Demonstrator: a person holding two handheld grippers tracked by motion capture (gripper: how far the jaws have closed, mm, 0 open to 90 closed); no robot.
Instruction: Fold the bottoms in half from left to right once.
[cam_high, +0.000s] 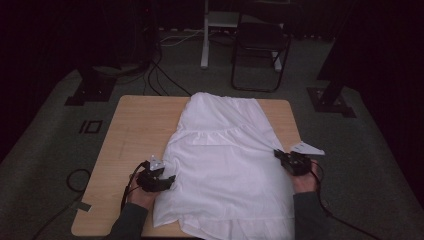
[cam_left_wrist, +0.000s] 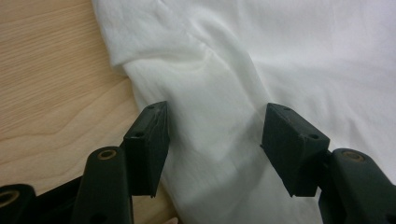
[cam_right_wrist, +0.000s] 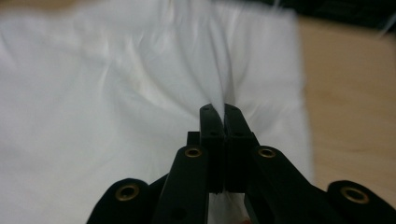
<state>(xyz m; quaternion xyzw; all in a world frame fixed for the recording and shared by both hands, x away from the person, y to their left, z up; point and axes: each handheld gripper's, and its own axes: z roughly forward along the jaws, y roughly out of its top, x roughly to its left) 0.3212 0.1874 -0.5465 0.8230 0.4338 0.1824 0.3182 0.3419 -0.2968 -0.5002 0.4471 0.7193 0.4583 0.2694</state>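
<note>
Right claw (cam_right_wrist: 218, 109) is clenched on a pinch of the white garment (cam_high: 227, 165); in the right gripper view a ridge of cloth rises from between the closed jaws. High view puts it at the garment's right edge, center right of frame. Left claw (cam_left_wrist: 215, 140) is released, jaws standing apart over the cloth near its left edge, pads not pressing; lower left of center in the high view (cam_high: 159, 176). Garment lies spread flat down the middle of the wooden surface (cam_high: 135, 130), hem hanging off the near edge at the bottom.

Likely step: grab both side edges to fold or lift. To do it well, lower the left claw so one jaw slips under the edge, close on it opposite the right grip, then move both together, keeping the cloth taut.
</note>
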